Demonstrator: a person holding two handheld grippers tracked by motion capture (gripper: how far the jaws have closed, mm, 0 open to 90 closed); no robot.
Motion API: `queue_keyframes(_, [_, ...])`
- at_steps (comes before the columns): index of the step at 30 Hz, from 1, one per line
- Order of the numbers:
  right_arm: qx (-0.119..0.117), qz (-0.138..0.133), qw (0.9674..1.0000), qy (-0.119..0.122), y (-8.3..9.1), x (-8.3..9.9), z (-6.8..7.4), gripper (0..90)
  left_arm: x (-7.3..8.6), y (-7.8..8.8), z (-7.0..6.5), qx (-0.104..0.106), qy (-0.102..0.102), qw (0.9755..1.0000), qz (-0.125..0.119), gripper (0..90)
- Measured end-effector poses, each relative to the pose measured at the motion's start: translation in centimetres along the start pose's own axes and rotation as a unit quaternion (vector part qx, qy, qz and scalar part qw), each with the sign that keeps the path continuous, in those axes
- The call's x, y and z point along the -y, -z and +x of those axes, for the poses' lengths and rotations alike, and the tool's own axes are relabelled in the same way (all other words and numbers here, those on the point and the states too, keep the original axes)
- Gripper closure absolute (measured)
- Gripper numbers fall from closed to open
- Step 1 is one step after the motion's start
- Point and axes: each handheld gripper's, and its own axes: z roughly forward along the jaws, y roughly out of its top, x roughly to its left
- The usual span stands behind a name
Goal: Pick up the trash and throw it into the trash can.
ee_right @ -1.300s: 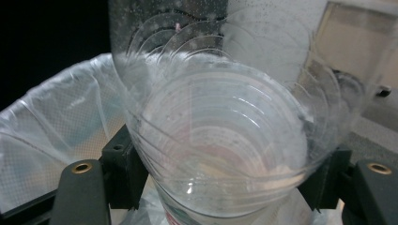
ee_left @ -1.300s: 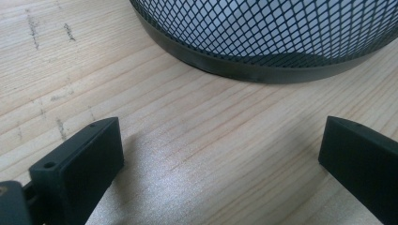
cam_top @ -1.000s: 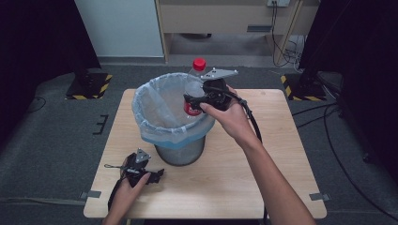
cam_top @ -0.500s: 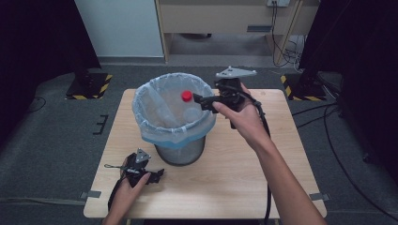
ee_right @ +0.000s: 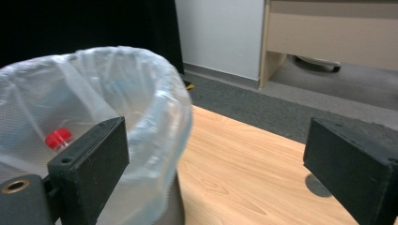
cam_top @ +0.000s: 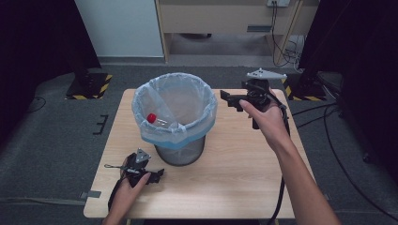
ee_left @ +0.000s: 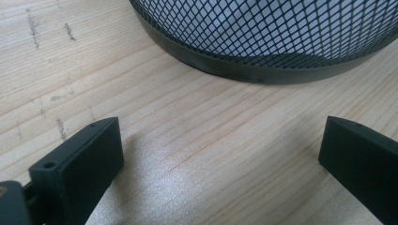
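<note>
While withdrawing: high view, right gripper (cam_top: 231, 99) empty, jaws having just opened; bottle (cam_top: 158, 120) left of it, inside lined bin (cam_top: 174, 117). Left gripper view: jaws apart, bin base (ee_left: 244, 70) ahead. Right gripper view: bin rim (ee_right: 159, 101) beside left jaw; best retreated level, clear of liner.

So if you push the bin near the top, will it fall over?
Probably it could tip. The bin stands tall on a narrower base, so a high push likely rocks it. It looks light: thin wire mesh, a flimsy bag, and just a bottle inside. On the smooth table, a low push would more likely slide it.
</note>
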Motion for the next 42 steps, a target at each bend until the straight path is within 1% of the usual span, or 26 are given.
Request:
queue_keyframes(1, [0.000, 0.000, 1.0000, 0.000, 0.0, 0.0, 0.0, 7.1, 0.0, 0.0, 0.0, 0.000, 0.000, 1.0000, 0.000, 0.0])
queue_keyframes(4, [0.017, 0.003, 0.9998, -0.009, -0.1, 0.7, -1.0, 7.1, 0.0, 0.0, 0.0, 0.000, 0.000, 1.0000, 0.000, 0.0])
queue_keyframes(7, [0.023, 0.005, 0.9996, -0.013, -0.1, 1.0, -1.4, 7.0, 0.0, 0.0, 0.0, 0.000, 0.000, 1.0000, 0.000, 0.0])
queue_keyframes(8, [0.031, 0.007, 0.9994, -0.016, -0.1, 1.4, -1.9, 6.8, 0.0, 0.0, 0.0, 0.000, 0.000, 1.0000, 0.000, 0.0])
queue_keyframes(9, [0.031, 0.007, 0.9994, -0.016, -0.1, 1.4, -1.9, 6.8, 0.0, 0.0, 0.0, 0.000, 0.000, 1.0000, 0.000, 0.0])
queue_keyframes(10, [0.040, 0.009, 0.9989, -0.022, -0.2, 1.8, -2.4, 6.9, 0.0, 0.0, 0.0, 0.000, 0.000, 1.0000, 0.000, 0.0])
queue_keyframes(11, [0.040, 0.009, 0.9989, -0.022, -0.2, 1.8, -2.4, 6.9, 0.0, 0.0, 0.0, 0.000, 0.000, 1.0000, 0.000, 0.0])
queue_keyframes(13, [0.052, 0.013, 0.9982, -0.027, -0.3, 2.4, -3.1, 6.9, 0.0, 0.0, 0.0, 0.000, 0.000, 1.0000, 0.000, 0.0])
queue_keyframes(17, [0.074, 0.023, 0.9962, -0.041, -0.6, 4.1, -4.6, 7.2, 0.0, 0.0, 0.0, -0.001, 0.000, 1.0000, 0.000, 0.0])
queue_keyframes(18, [0.083, 0.028, 0.9951, -0.046, -0.8, 5.0, -5.3, 7.3, 0.0, 0.0, 0.0, 0.000, 0.000, 1.0000, 0.000, 0.0])
queue_keyframes(19, [0.083, 0.028, 0.9951, -0.046, -0.8, 5.0, -5.3, 7.3, 0.0, 0.0, 0.0, 0.000, 0.000, 1.0000, 0.000, 0.0])
queue_keyframes(20, [0.094, 0.038, 0.9935, -0.050, -1.1, 6.0, -5.9, 7.4, 0.0, 0.0, 0.0, 0.000, 0.000, 1.0000, 0.000, 0.0])
queue_keyframes(21, [0.094, 0.038, 0.9935, -0.050, -1.1, 6.0, -5.9, 7.4, 0.0, 0.0, 0.0, 0.000, 0.000, 1.0000, 0.000, 0.0])
queue_keyframes(22, [0.103, 0.046, 0.9921, -0.055, -1.4, 7.2, -6.5, 7.4, 0.0, 0.0, 0.0, 0.000, 0.000, 1.0000, 0.000, 0.0])
queue_keyframes(23, [0.106, 0.051, 0.9914, -0.057, -1.6, 7.8, -6.8, 7.5, 0.0, 0.0, 0.0, 0.000, 0.000, 1.0000, 0.000, 0.0])
queue_keyframes(25, [0.109, 0.053, 0.9908, -0.060, -1.7, 8.2, -6.9, 7.7, 0.0, 0.0, 0.0, 0.000, 0.000, 1.0000, 0.000, 0.0])
queue_keyframes(26, [0.111, 0.063, 0.9896, -0.067, -2.1, 9.5, -7.3, 7.8, 0.0, 0.0, 0.0, 0.000, 0.000, 1.0000, 0.000, 0.0])
queue_keyframes(27, [0.111, 0.063, 0.9896, -0.067, -2.1, 9.5, -7.3, 7.8, 0.0, 0.0, 0.0, 0.000, 0.000, 1.0000, 0.000, 0.0])
queue_keyframes(29, [0.112, 0.074, 0.9886, -0.068, -2.4, 10.6, -7.5, 7.7, 0.0, 0.0, 0.0, 0.000, 0.000, 1.0000, 0.000, 0.0])
queue_keyframes(30, [0.113, 0.083, 0.9876, -0.071, -2.7, 11.7, -7.7, 7.9, 0.0, 0.0, 0.0, 0.000, 0.000, 1.0000, 0.000, 0.0])
queue_keyframes(31, [0.113, 0.083, 0.9876, -0.071, -2.7, 11.7, -7.7, 7.9, 0.0, 0.0, 0.0, 0.000, 0.000, 1.0000, 0.000, 0.0])
queue_keyframes(32, [0.113, 0.094, 0.9864, -0.074, -3.1, 12.7, -7.8, 8.0, 0.0, 0.0, 0.0, 0.000, 0.000, 1.0000, 0.000, 0.0])
queue_keyframes(33, [0.113, 0.094, 0.9864, -0.074, -3.1, 12.7, -7.8, 8.0, 0.0, 0.0, 0.0, 0.000, 0.000, 1.0000, 0.000, 0.0])
queue_keyframes(34, [0.114, 0.101, 0.9852, -0.079, -3.4, 13.6, -8.0, 8.1, 0.0, 0.0, 0.0, -0.001, 0.000, 1.0000, 0.000, 0.0])
queue_keyframes(41, [0.121, 0.109, 0.9820, -0.095, -4.4, 15.1, -8.4, 8.1, 0.0, 0.0, 0.0, 0.000, 0.000, 1.0000, 0.000, 0.0])
queue_keyframes(42, [0.127, 0.118, 0.9801, -0.096, -5.0, 15.7, -8.4, 7.9, 0.0, 0.0, 0.0, 0.000, 0.000, 1.0000, 0.000, 0.0])
